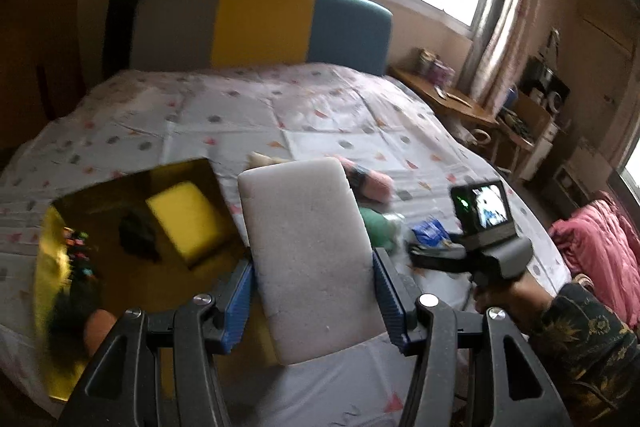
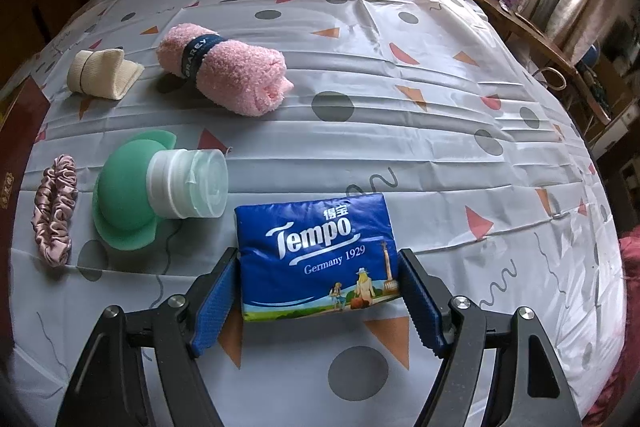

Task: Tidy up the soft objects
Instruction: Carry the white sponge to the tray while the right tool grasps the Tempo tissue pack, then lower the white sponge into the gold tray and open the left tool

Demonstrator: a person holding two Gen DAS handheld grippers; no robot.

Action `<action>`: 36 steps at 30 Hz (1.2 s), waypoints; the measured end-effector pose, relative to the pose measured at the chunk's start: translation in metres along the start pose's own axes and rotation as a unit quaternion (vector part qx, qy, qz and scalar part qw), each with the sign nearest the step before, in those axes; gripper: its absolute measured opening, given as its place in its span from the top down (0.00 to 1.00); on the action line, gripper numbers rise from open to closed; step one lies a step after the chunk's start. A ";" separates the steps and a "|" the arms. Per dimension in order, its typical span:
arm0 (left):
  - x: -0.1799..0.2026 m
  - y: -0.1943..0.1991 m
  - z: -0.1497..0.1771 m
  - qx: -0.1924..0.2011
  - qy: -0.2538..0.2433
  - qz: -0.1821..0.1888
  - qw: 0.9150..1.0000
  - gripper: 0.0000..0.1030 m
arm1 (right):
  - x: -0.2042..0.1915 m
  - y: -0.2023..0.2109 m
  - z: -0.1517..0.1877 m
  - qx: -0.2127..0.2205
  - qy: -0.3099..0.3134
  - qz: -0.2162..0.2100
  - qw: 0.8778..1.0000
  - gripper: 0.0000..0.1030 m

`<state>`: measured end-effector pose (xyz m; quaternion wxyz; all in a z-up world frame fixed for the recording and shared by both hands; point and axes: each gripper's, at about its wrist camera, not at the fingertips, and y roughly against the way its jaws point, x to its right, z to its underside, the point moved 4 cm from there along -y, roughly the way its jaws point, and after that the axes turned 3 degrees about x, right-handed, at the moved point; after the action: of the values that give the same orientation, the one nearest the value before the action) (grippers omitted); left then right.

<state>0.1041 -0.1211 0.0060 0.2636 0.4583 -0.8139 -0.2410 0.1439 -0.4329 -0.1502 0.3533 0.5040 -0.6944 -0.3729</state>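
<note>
Your left gripper (image 1: 312, 291) clamps the white sponge (image 1: 308, 251) above the gold box (image 1: 132, 227), already holding a yellow sponge (image 1: 186, 215). Your right gripper (image 2: 316, 291) pinches the tissue pack (image 2: 316, 255) on the bed (image 2: 460, 155). Pink towel (image 2: 228, 75), scrunchie (image 2: 56, 207), beige roll (image 2: 102, 71) and green bottle (image 2: 132, 191) remain.

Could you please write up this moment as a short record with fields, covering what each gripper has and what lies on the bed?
left gripper: shut on white sponge block, lifted above the bed
right gripper: shut on blue Tempo tissue pack
box: gold-lined, open, holds a yellow sponge
loose on bed sheet: pink towel roll, beige fabric roll, green silicone bottle, pink scrunchie
</note>
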 end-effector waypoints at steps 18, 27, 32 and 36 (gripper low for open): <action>-0.132 0.061 0.025 0.039 0.133 -0.111 0.984 0.46 | 0.000 -0.005 -0.002 0.001 0.002 -0.006 1.000 0.27; -0.167 0.036 0.035 0.009 0.183 -0.094 0.978 0.46 | -0.005 -0.003 -0.002 0.001 0.014 0.001 1.000 0.27; -0.180 -0.006 0.024 -0.018 0.214 -0.074 0.974 0.45 | -0.006 -0.002 -0.002 0.002 0.019 0.005 1.000 0.27; -0.202 -0.038 0.016 -0.049 0.233 -0.099 0.966 0.45 | -0.008 -0.001 -0.002 0.004 0.025 0.007 1.000 0.27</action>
<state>0.2058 0.0399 -0.0723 0.4428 0.5667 -0.6677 -0.1924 0.1480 -0.4262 -0.1514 0.3708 0.5097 -0.6902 -0.3553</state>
